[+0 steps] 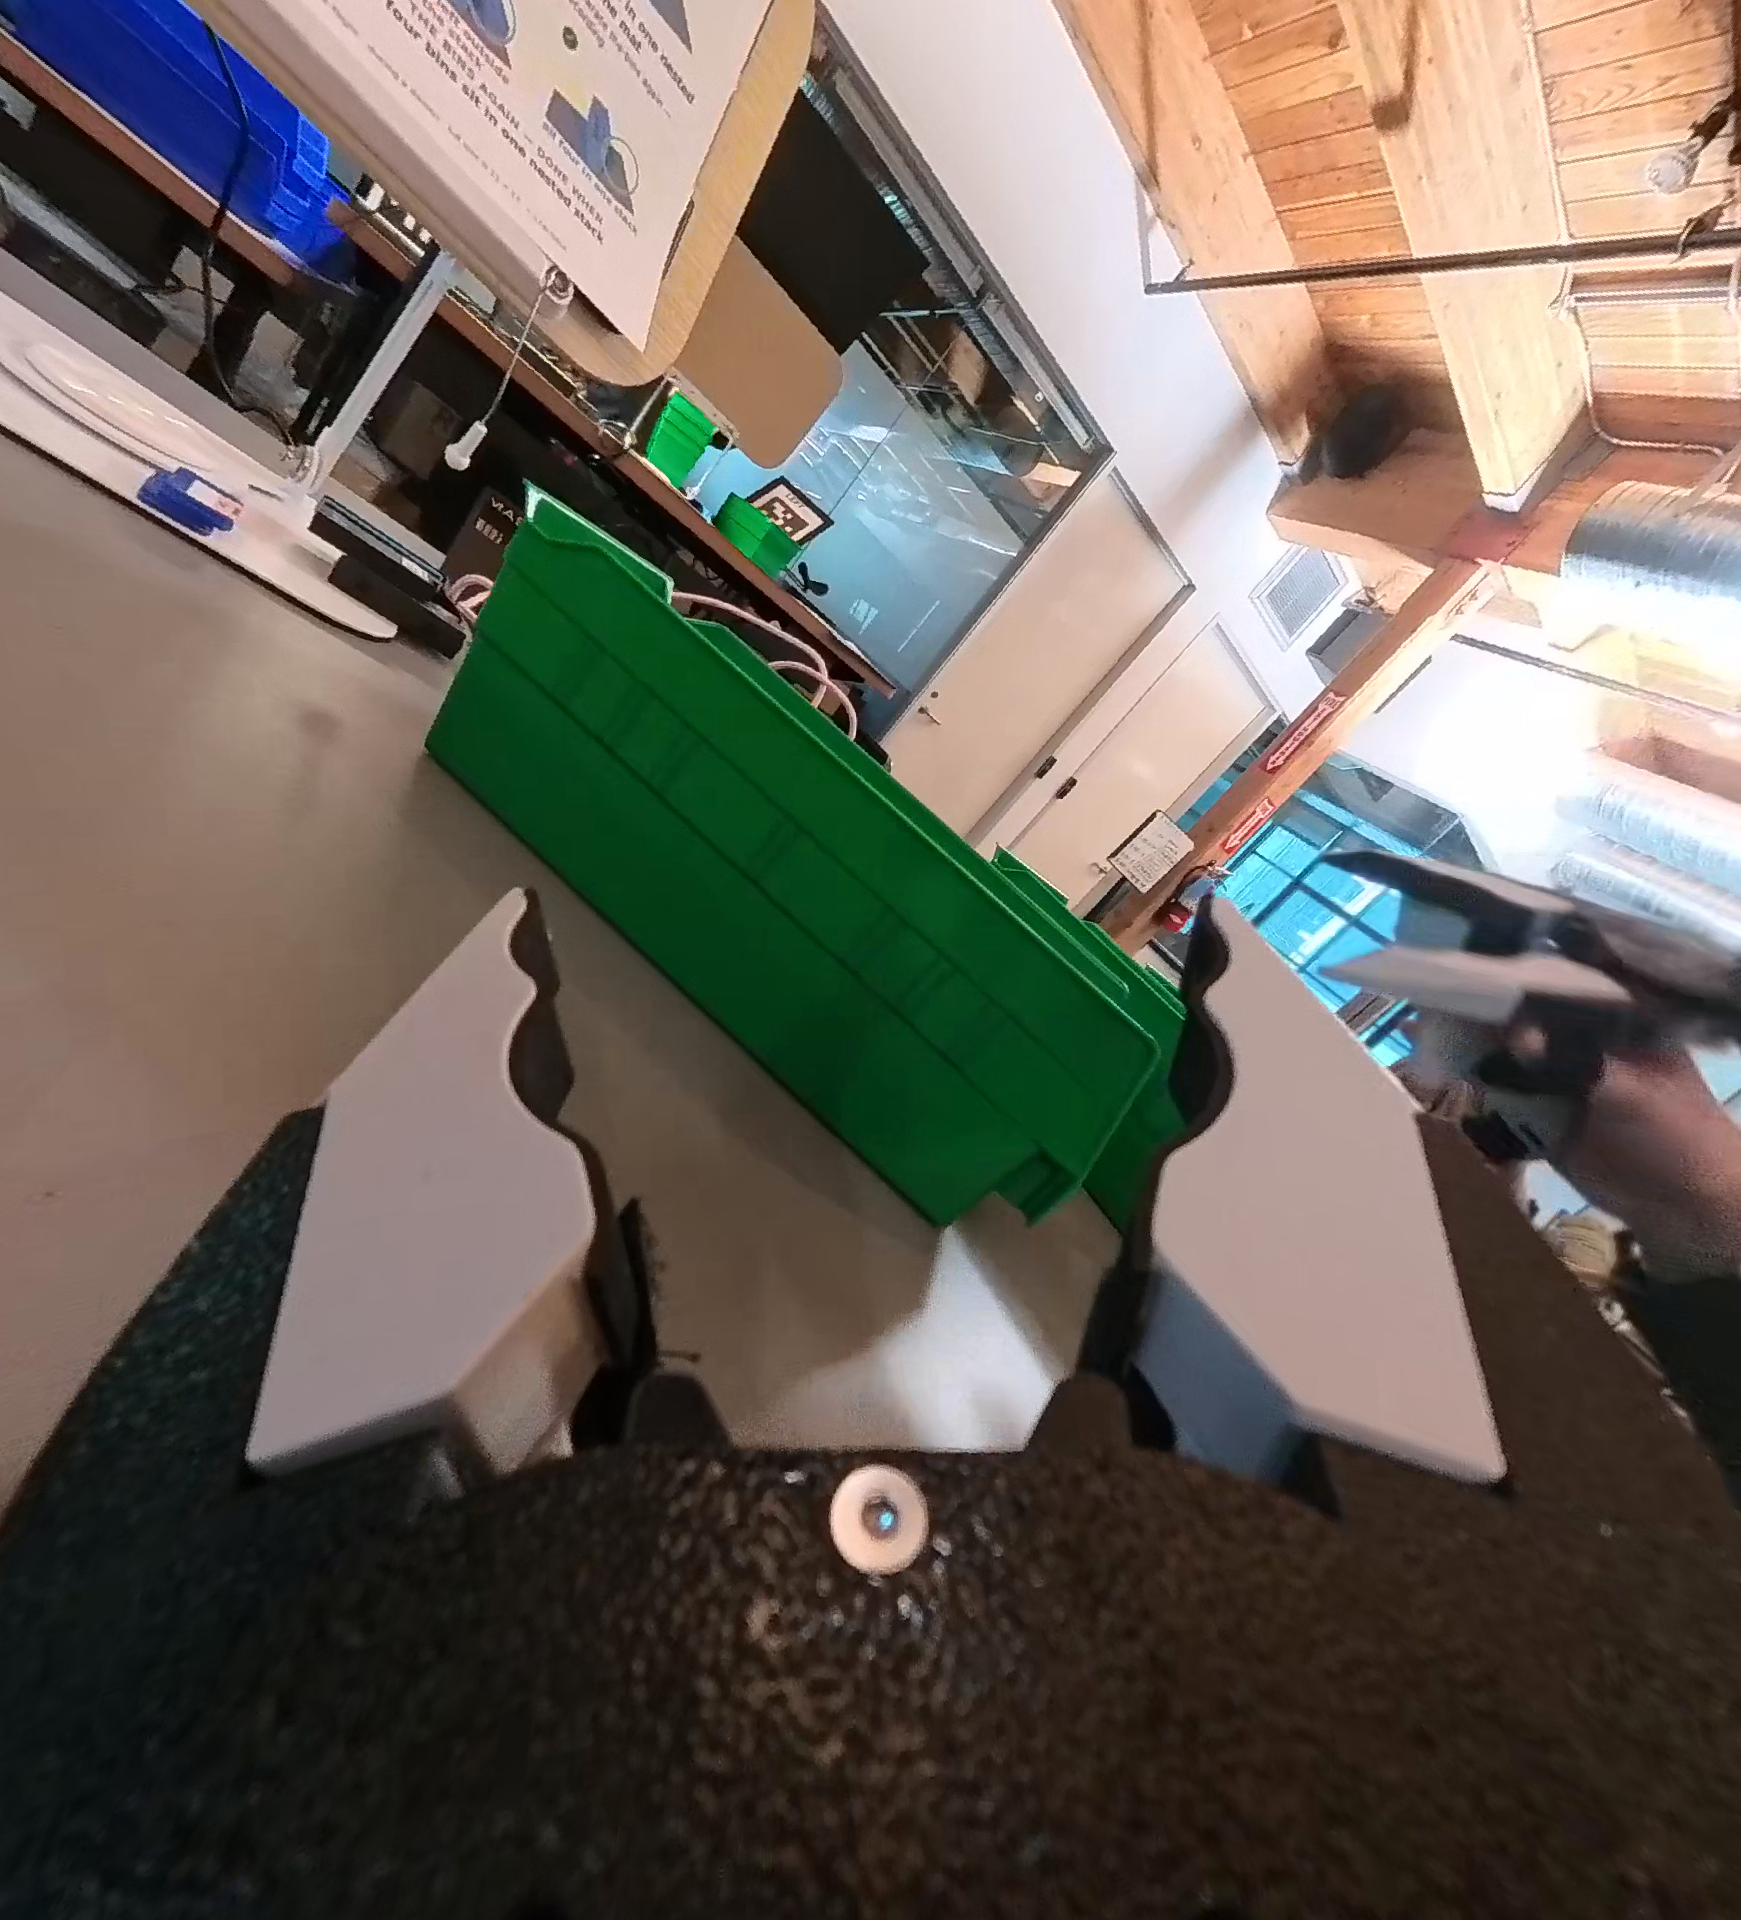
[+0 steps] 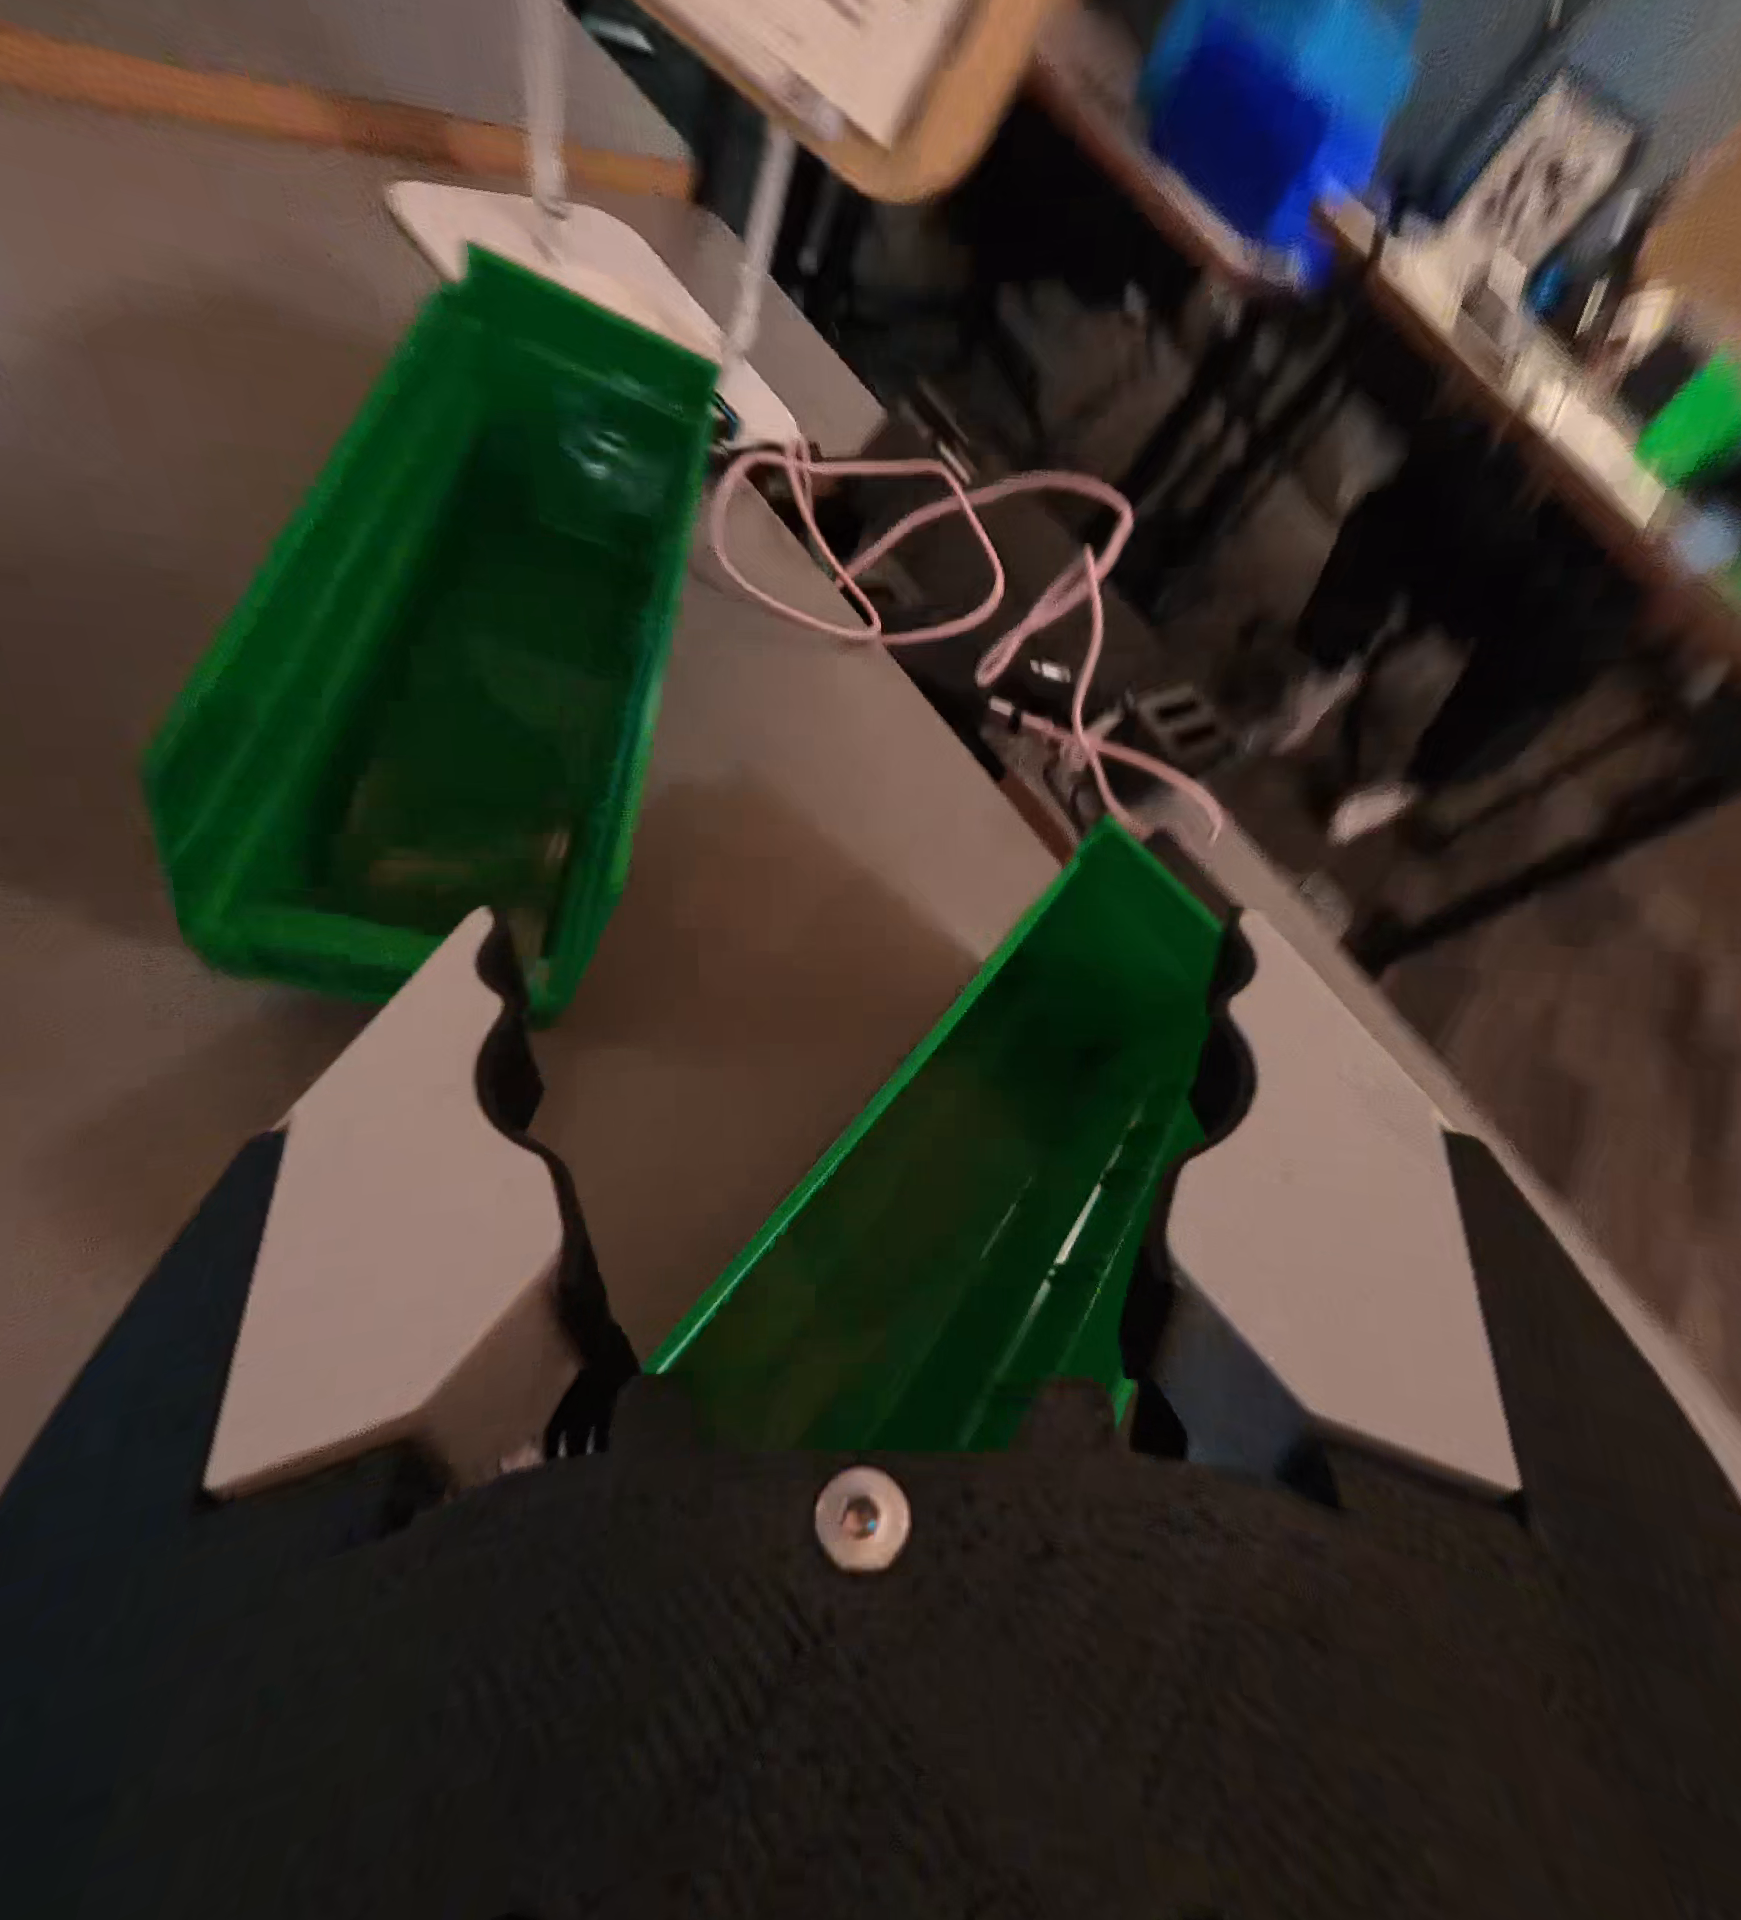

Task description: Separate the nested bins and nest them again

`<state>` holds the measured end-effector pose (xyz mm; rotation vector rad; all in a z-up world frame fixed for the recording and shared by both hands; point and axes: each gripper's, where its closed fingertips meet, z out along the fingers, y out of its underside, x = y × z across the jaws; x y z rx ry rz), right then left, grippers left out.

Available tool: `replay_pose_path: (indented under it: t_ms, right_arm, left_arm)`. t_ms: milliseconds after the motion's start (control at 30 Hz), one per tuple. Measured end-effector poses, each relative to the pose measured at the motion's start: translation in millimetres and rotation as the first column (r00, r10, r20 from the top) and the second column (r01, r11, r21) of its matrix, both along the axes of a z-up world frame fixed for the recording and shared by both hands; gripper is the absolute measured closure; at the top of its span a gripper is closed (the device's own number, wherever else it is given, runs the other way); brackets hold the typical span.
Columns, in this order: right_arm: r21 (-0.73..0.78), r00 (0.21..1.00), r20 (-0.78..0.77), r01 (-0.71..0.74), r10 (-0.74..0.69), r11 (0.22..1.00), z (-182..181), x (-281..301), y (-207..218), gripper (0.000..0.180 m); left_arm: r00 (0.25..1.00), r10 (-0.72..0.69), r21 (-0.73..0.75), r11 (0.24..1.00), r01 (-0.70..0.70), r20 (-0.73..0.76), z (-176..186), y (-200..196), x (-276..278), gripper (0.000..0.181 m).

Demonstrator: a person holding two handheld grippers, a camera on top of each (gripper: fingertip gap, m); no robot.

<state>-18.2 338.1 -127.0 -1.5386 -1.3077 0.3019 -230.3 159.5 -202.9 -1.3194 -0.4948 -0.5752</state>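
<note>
A long green bin stack (image 1: 772, 883) stands on the grey table (image 1: 170, 831), and layered rims show at its near end. A second green bin (image 1: 1115, 997) sits just behind it. My left gripper (image 1: 866, 914) is open and empty, low over the table in front of the stack's side. In the right wrist view the stack (image 2: 409, 665) lies to the left. The single green bin (image 2: 949, 1174) lies open side up under my right gripper (image 2: 861, 925), which is wide open, its right finger close to the bin's wall. The right gripper also shows in the left wrist view (image 1: 1448, 956), held by a hand.
A white stand base (image 2: 575, 249) with a sign board (image 1: 554, 125) stands behind the bins. A pink cable (image 2: 949, 561) hangs over the table's far edge (image 2: 949, 727). A small blue object (image 1: 185, 499) lies on a white mat. Blue bins (image 1: 253, 135) sit on a far bench.
</note>
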Motion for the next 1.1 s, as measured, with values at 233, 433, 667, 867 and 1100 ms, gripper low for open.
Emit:
replay_pose_path:
  t_ms: [233,433,667,867,1100]
  right_arm:
    - [0.340,0.983,0.139,-0.159,0.118,0.927,-59,16,-76,0.114]
    - [0.616,0.983,0.144,-0.182,0.118,0.766,-80,20,-96,0.147]
    - [0.698,0.983,0.175,-0.167,0.060,0.696,-82,66,-90,0.149]
    - [0.726,0.901,0.422,-0.271,-0.099,0.632,-88,112,-70,0.145]
    - [0.495,0.775,0.632,-0.411,0.009,0.766,-127,106,-57,0.128]
  left_arm:
    - [1.000,0.003,-0.013,1.000,-0.003,-0.012,-1,1,1,0.063]
    - [1.000,0.003,-0.012,1.000,-0.003,-0.006,-2,1,0,0.064]
    - [1.000,0.004,-0.010,1.000,-0.004,-0.015,-1,1,1,0.064]
    - [0.999,0.019,-0.012,1.000,-0.020,-0.027,-1,1,0,0.064]
    - [0.999,0.019,-0.021,1.000,-0.019,-0.039,-2,2,2,0.064]
